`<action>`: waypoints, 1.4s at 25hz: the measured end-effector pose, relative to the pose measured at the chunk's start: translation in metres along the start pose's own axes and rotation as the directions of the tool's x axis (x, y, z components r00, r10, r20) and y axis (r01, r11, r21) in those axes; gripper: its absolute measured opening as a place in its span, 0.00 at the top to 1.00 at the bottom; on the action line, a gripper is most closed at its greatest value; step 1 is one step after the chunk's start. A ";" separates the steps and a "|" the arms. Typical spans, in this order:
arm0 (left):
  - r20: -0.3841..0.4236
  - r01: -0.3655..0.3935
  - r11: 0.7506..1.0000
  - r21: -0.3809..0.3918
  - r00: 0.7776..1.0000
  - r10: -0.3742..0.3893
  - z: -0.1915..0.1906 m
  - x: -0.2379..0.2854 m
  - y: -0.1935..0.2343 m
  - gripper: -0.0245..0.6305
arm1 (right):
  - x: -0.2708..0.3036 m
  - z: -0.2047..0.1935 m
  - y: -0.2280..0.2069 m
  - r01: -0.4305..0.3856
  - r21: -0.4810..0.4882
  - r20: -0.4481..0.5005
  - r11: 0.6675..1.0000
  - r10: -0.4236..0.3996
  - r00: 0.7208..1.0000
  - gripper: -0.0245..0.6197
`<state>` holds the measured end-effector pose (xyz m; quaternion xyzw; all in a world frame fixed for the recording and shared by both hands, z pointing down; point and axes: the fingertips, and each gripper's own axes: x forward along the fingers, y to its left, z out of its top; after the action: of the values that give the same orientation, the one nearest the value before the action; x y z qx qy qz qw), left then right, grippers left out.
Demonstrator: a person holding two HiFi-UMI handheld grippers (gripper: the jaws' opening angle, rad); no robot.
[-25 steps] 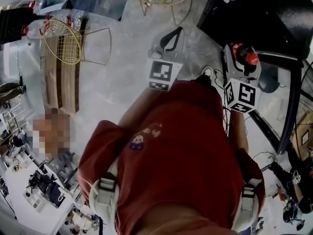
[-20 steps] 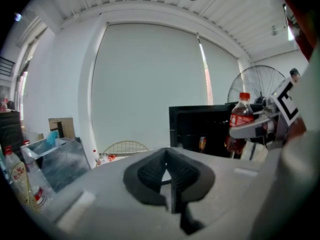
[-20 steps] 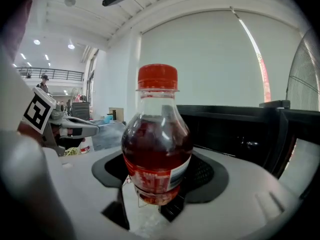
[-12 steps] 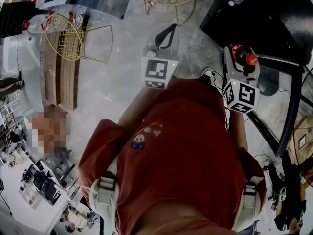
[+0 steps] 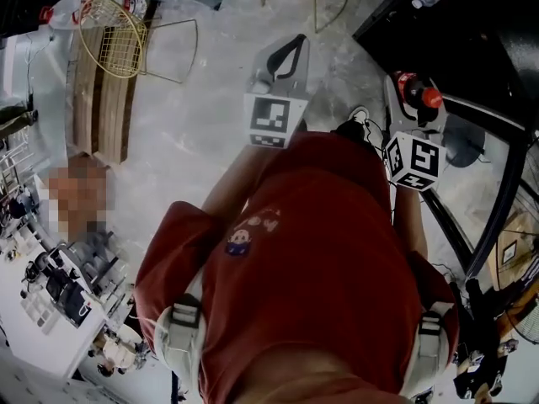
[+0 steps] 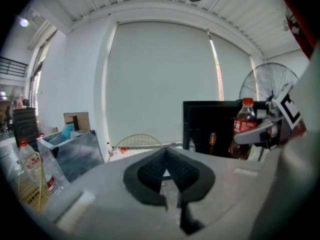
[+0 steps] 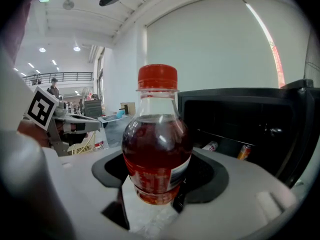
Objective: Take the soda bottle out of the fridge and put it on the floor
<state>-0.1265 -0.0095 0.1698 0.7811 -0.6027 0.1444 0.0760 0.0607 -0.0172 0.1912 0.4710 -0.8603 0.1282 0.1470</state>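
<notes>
Soda bottle [image 7: 157, 149] is clamped in the right gripper [image 7: 159, 178], standing upright with the red cap on top. It has dark reddish soda up to the shoulder and a red label round the belly. The pads squeeze it low on the body from both sides, so it's up in the air and not down on the floor [image 5: 210, 124].

Right behind it, at about 2 o'clock in the right gripper view, is the black fridge [image 7: 240, 119] with its door open and a couple of cans [image 7: 244, 151] on a shelf inside. In the head view the bottle sits at roughly 2 o'clock, just in front of the fridge's edge, and the person's red shirt [image 5: 312, 259] fills the lower middle.

The left gripper [image 5: 293, 49] is out at 12 o'clock, well apart from the bottle. Its jaws are pinched together on nothing, over bare grey floor. Way off at 10 o'clock there's a gold wire basket [image 5: 114, 45] beside a slatted wooden board [image 5: 97, 108]. The left gripper view also catches a big fan [image 6: 255, 91] at 2 o'clock.
</notes>
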 end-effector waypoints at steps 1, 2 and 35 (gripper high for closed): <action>-0.003 -0.010 1.000 -0.005 1.000 0.010 -0.004 0.000 0.003 0.96 | 0.005 -0.003 0.002 -0.012 -0.002 -0.009 1.000 0.012 1.000 0.48; -0.008 -0.021 1.000 -0.010 1.000 0.021 -0.008 0.001 0.007 0.96 | 0.010 -0.007 0.005 -0.026 -0.004 -0.018 1.000 0.026 1.000 0.48; -0.380 -0.204 0.946 -0.253 0.920 0.097 -0.309 -0.017 0.081 0.96 | 0.144 -0.234 0.152 -0.378 0.016 -0.385 0.926 0.355 0.852 0.48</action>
<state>-0.2503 0.0751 0.4524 0.6722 -0.6516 0.2024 0.2873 -0.1107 0.0352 0.4489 0.2597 -0.8925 0.2169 0.2983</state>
